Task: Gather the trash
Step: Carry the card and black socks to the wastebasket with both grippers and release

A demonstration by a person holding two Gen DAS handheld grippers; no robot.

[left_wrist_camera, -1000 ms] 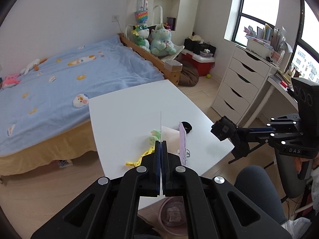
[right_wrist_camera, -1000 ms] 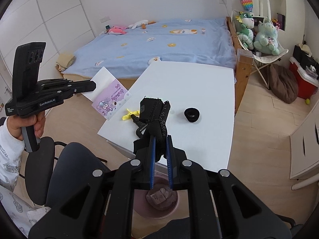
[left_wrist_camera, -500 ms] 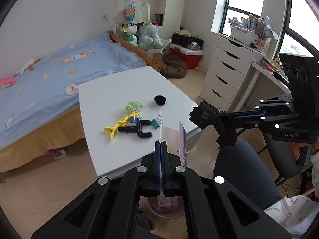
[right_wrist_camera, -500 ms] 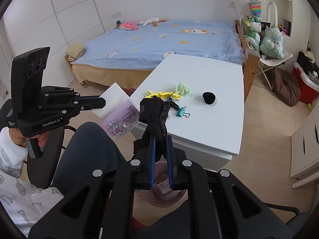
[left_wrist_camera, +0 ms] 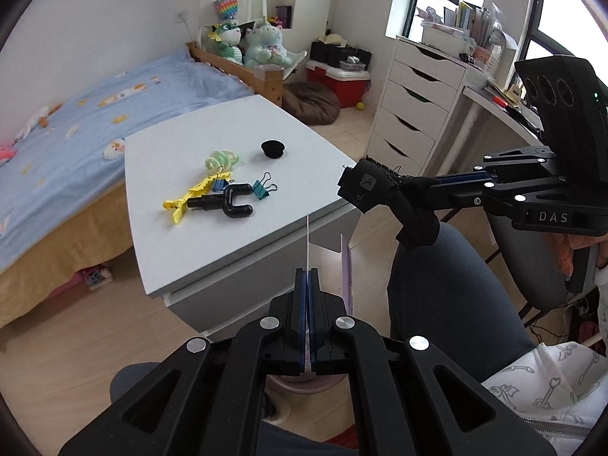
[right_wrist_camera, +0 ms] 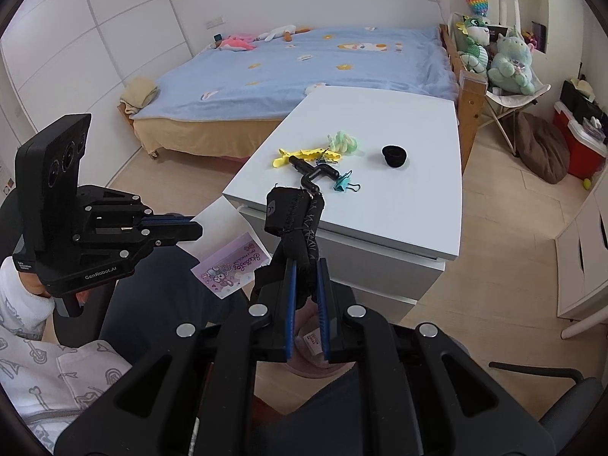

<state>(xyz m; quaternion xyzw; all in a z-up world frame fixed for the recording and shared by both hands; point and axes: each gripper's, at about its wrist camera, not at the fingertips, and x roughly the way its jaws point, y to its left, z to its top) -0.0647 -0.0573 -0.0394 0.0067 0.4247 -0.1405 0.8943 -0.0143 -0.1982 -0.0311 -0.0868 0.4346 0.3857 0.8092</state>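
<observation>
Both grippers had pulled back off the surface (right_wrist_camera: 399,212), over the bin (right_wrist_camera: 304,357). Left gripper (left_wrist_camera: 307,277) stayed clenched on the card (right_wrist_camera: 228,266); right gripper (right_wrist_camera: 304,269) grasped the black strap (right_wrist_camera: 292,216). Clips (right_wrist_camera: 344,186) and cap (right_wrist_camera: 394,155) lay behind.

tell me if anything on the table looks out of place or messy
Yes: a small heap of clutter sits on the white table, toward its near left part. A yellow clip, black U-shaped part, green hair ties and blue binder clips lie tangled or touching. A black cap sits apart to their right.
</observation>
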